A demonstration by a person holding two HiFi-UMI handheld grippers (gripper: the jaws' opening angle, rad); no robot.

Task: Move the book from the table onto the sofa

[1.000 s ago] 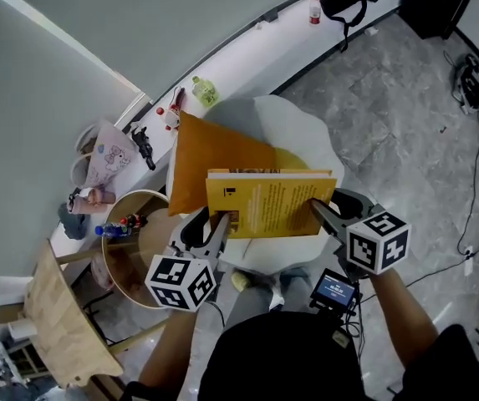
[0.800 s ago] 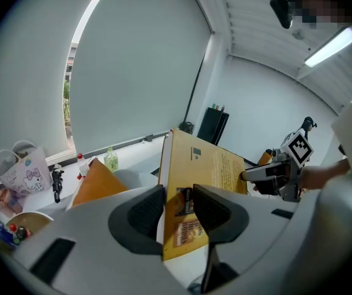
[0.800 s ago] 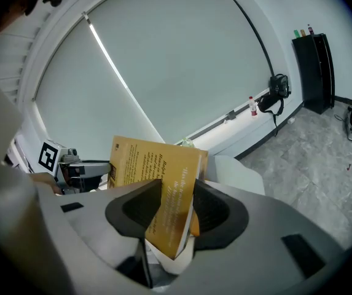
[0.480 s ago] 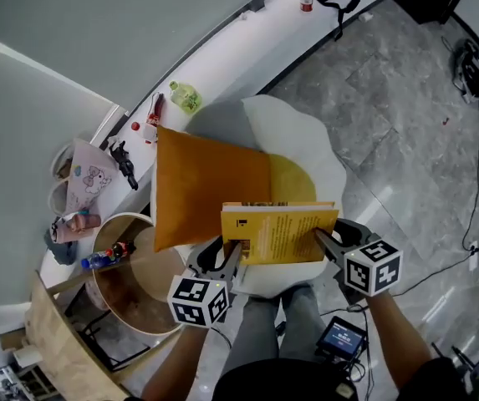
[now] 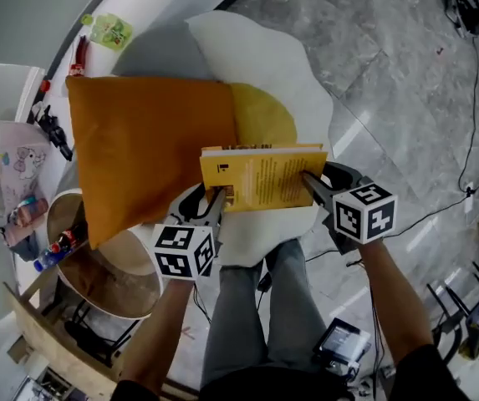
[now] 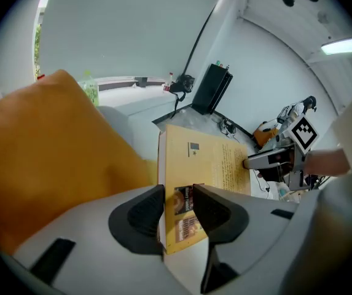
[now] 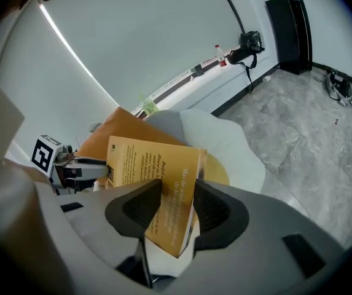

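Observation:
A yellow book (image 5: 264, 175) hangs back cover up just above the white sofa (image 5: 256, 65), over its yellow seat pad (image 5: 264, 119). My left gripper (image 5: 216, 197) is shut on the book's near left corner (image 6: 185, 217). My right gripper (image 5: 310, 182) is shut on the book's right edge (image 7: 172, 201). In the left gripper view the right gripper (image 6: 249, 163) shows at the book's far edge. In the right gripper view the left gripper (image 7: 105, 168) shows at the book's other side.
A big orange cushion (image 5: 147, 153) leans on the sofa at the book's left. A round wooden table (image 5: 105, 266) with small bottles (image 5: 55, 249) stands at lower left. The person's legs (image 5: 264, 307) are below the book. Grey stone floor (image 5: 406, 98) with cables lies to the right.
Both grippers have come down with the book, from above the sofa to just over its seat. The sofa and cushion now fill more of the head view.

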